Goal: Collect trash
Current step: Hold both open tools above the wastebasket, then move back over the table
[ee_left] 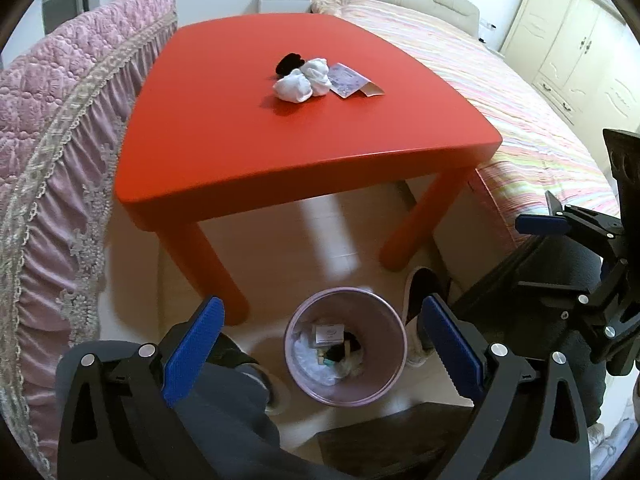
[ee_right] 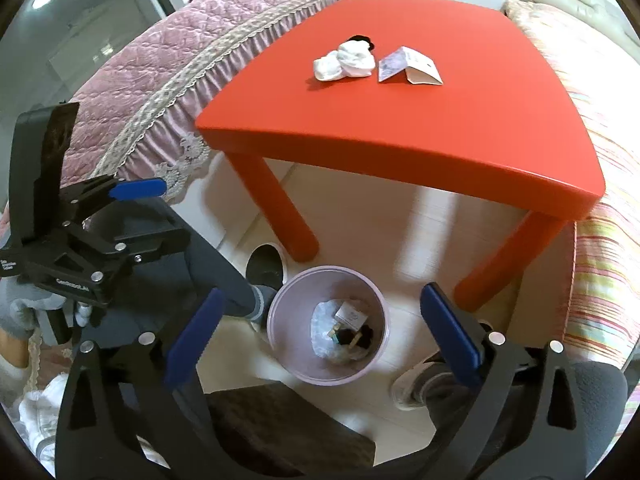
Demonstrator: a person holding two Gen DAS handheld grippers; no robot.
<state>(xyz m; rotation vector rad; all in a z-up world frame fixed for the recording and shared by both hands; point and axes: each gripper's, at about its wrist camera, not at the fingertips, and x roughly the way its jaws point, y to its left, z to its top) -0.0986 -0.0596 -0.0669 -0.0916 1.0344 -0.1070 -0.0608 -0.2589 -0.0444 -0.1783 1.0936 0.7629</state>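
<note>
Left gripper [ee_left: 320,344]: jaws wide, nothing held; poised above pink bin [ee_left: 296,376]. Right gripper [ee_right: 320,340]: likewise wide and empty.

Remaining trash, well ahead of both grippers on red table [ee_left: 240,140]:
- White crumpled wads [ee_left: 302,80], two, touching. Likely light, soft, compressible; pinch across the bulge.
- Black item [ee_left: 289,62], just behind wads; kind unclear.
- Folded paper packet [ee_left: 352,82], beside wads. Thin, flat, probably slippery; take by raised edge.

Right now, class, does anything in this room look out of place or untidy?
Yes. On the red table a small pile is left: crumpled white tissues, a black item behind them and a folded paper. The pink bin on the floor already holds rubbish. Both grippers hang open and empty above it.
</note>
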